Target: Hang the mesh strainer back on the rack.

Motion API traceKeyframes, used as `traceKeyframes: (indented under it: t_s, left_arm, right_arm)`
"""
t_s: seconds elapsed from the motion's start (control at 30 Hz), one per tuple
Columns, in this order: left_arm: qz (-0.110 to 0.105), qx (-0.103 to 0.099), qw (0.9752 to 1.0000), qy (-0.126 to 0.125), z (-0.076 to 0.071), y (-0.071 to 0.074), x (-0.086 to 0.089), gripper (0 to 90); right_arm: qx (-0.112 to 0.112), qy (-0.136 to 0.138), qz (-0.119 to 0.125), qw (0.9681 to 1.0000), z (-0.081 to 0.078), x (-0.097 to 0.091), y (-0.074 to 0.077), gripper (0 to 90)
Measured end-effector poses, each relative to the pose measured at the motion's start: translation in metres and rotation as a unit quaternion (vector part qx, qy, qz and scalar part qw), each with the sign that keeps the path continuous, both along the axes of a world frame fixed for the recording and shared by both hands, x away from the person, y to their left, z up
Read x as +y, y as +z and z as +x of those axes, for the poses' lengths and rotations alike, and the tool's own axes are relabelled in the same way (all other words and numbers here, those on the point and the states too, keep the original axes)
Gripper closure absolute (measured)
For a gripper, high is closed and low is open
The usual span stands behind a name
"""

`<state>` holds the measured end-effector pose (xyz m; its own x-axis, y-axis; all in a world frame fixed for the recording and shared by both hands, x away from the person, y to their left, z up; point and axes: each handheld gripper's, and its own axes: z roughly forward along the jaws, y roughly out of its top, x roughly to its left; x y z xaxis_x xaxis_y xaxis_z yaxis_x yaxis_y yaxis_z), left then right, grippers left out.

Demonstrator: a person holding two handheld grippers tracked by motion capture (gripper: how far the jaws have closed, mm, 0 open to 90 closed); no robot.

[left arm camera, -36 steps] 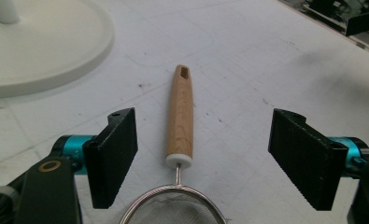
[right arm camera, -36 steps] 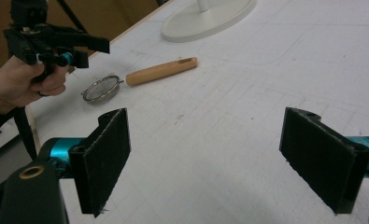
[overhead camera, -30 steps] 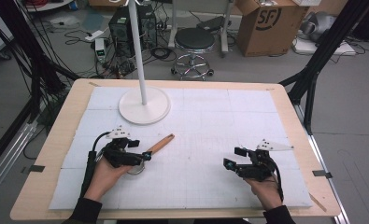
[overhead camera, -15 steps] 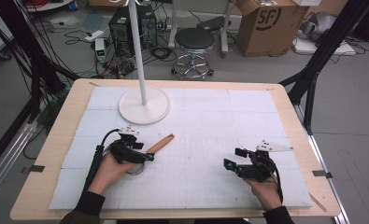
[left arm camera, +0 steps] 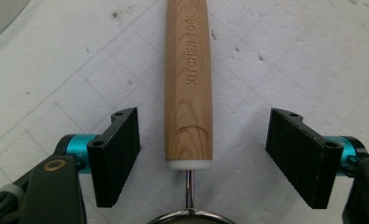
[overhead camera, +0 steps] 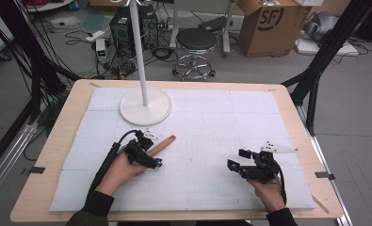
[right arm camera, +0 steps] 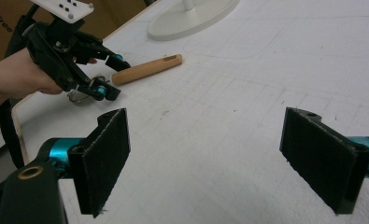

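The left gripper [overhead camera: 150, 160] hangs right over the kitchen tool's wooden handle [left arm camera: 188, 84], and that handle runs straight up the middle between the two black pads [left arm camera: 119, 154], its long axis in line with the gripper's own. The jaws have just been opening a touch; they stand spread, clear of the wood on both sides. The handle lies flat on the white foam mat [overhead camera: 212, 122], near the lamp base [overhead camera: 145, 106], pointing away and to the right. The left hand is angled down over its near end. Well apart, the right gripper [overhead camera: 235, 162] waits, jaws wide and empty.
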<state>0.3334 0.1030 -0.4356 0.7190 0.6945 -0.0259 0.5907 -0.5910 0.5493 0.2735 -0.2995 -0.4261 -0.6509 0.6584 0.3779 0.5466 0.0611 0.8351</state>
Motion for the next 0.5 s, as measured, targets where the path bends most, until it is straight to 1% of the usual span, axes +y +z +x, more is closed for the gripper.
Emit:
traceKeyframes:
  t_s: [0.1, 0.17, 0.27, 0.3, 0.4, 0.43, 0.5]
  left_arm:
    - [0.002, 0.002, 1.0000, 0.003, 0.0015, 0.0011, 0.0006, 30.6]
    - [0.005, 0.004, 1.0000, 0.004, 0.0019, 0.0014, -0.0003, 31.2]
    - [0.018, 0.007, 0.9998, 0.004, 0.0026, 0.0026, -0.0030, 32.5]
    - [0.020, 0.007, 0.9998, 0.000, 0.0027, 0.0032, -0.0036, 34.3]
    - [0.024, 0.009, 0.9996, -0.011, 0.0025, 0.0055, -0.0053, 45.4]
    - [0.025, 0.010, 0.9995, -0.018, 0.0021, 0.0064, -0.0062, 45.4]
    - [0.025, 0.013, 0.9993, -0.024, 0.0021, 0.0071, -0.0070, 53.6]
  right_arm:
    - [0.000, 0.000, -0.001, 1.0000, 0.0003, 0.0005, 0.0002, 15.4]
    - [0.001, 0.002, -0.001, 1.0000, 0.0002, 0.0007, 0.0003, 15.4]
    - [0.000, 0.000, 0.000, 1.0000, 0.0000, 0.0005, 0.0007, 15.4]
    - [-0.001, 0.000, 0.000, 1.0000, 0.0000, 0.0001, 0.0008, 15.4]
    - [-0.002, 0.000, 0.000, 1.0000, -0.0001, 0.0001, 0.0007, 15.4]
    - [-0.002, 0.000, 0.000, 1.0000, -0.0001, 0.0001, 0.0007, 15.4]
    - [0.000, 0.002, -0.002, 1.0000, 0.0003, 0.0008, -0.0001, 15.4]
